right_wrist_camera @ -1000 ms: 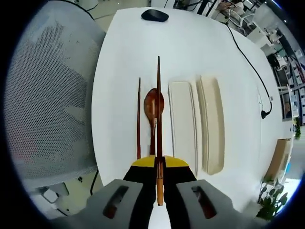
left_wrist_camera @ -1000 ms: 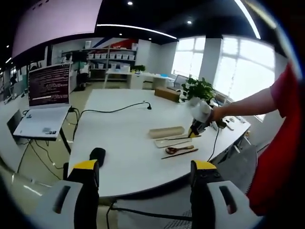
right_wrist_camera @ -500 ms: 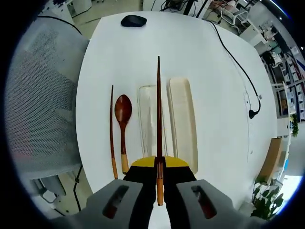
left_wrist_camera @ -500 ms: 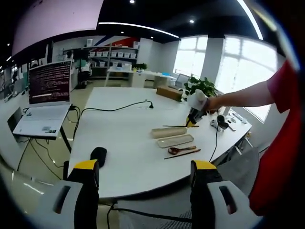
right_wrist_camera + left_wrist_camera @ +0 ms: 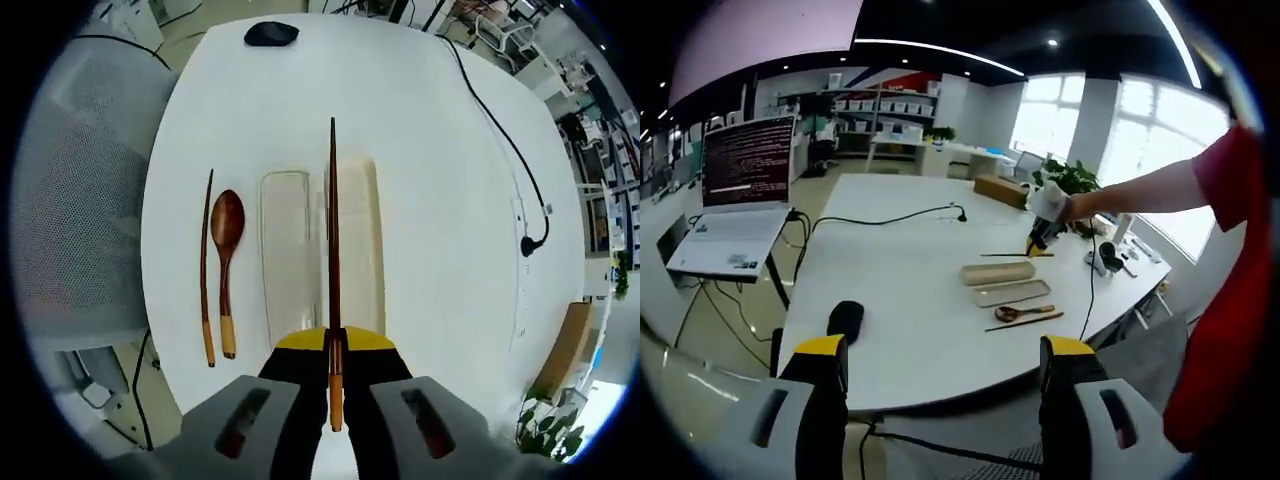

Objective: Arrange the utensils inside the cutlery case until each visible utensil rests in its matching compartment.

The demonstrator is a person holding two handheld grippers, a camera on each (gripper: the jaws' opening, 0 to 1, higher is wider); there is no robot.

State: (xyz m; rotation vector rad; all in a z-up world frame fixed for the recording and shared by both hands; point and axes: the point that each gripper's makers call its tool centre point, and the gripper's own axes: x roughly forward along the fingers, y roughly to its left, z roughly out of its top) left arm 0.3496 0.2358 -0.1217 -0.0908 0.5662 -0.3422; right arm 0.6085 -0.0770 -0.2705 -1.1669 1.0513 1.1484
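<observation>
My right gripper point(image 5: 333, 340) is shut on a dark wooden chopstick point(image 5: 333, 230), which points straight ahead and hangs above the cream case half point(image 5: 362, 240). Left of that lies a flat, pale case half point(image 5: 288, 250), then a wooden spoon point(image 5: 226, 240) and a second chopstick point(image 5: 205, 260), all on the white table point(image 5: 420, 120). In the left gripper view the right gripper point(image 5: 1043, 235) holds the chopstick point(image 5: 1002, 255) just beyond the case point(image 5: 997, 272). My left gripper point(image 5: 946, 348) is open and holds nothing, well back from the table's near edge.
A black mouse point(image 5: 271, 33) lies at the table's far end, and a black cable point(image 5: 500, 130) crosses it. A mesh chair point(image 5: 80, 200) stands beside the table. A laptop point(image 5: 735, 200), a cardboard box point(image 5: 1000, 190) and a potted plant point(image 5: 1070, 180) sit farther off.
The right gripper has carried its chopstick sideways from above the spoon to above the cream case half. Spoon, second chopstick and both case halves stayed put. The left gripper stays open.
</observation>
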